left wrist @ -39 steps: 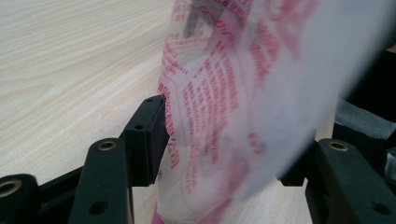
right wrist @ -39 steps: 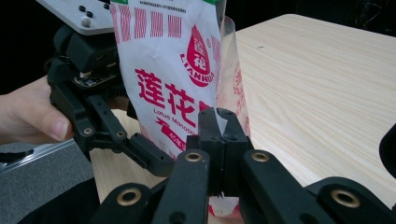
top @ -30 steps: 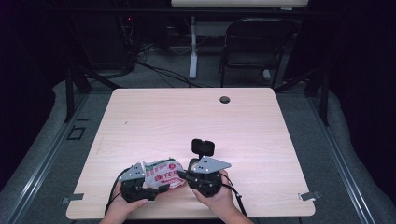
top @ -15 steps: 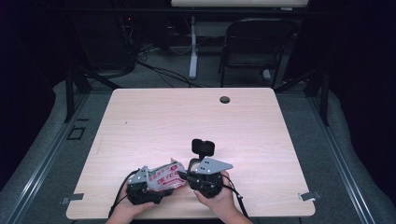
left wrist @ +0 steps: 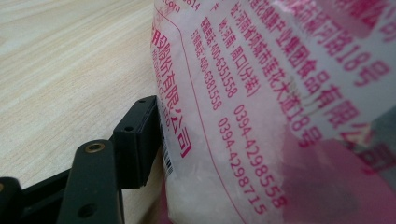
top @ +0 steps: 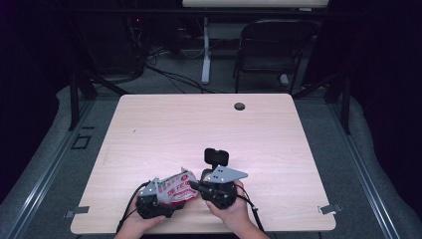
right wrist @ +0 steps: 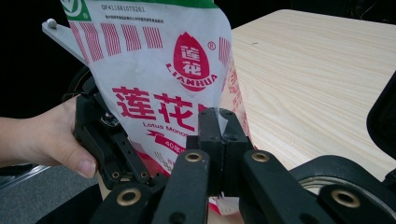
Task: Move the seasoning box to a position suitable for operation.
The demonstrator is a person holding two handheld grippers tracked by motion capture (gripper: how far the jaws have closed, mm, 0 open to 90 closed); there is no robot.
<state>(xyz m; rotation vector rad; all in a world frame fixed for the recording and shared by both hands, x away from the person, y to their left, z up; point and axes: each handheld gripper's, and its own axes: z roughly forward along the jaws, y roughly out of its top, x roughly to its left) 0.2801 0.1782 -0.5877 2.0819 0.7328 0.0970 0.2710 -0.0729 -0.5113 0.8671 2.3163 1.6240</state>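
A white plastic bag with red print is held up between both grippers near the table's front edge. My left gripper is shut on the bag. One black finger presses its printed side, and the other finger is hidden behind it. My right gripper comes in from the right. In the right gripper view its jaws are closed together on the bag's lower edge. The left gripper's body and the hand holding it sit behind the bag.
The light wooden table stretches away beyond the hands, with a small round hole near its far edge. A dark chair and cables stand on the floor behind. The front edge lies just under both wrists.
The bag has tipped up a little in the left gripper. The left hand shifted slightly, and the right hand stayed where it was.
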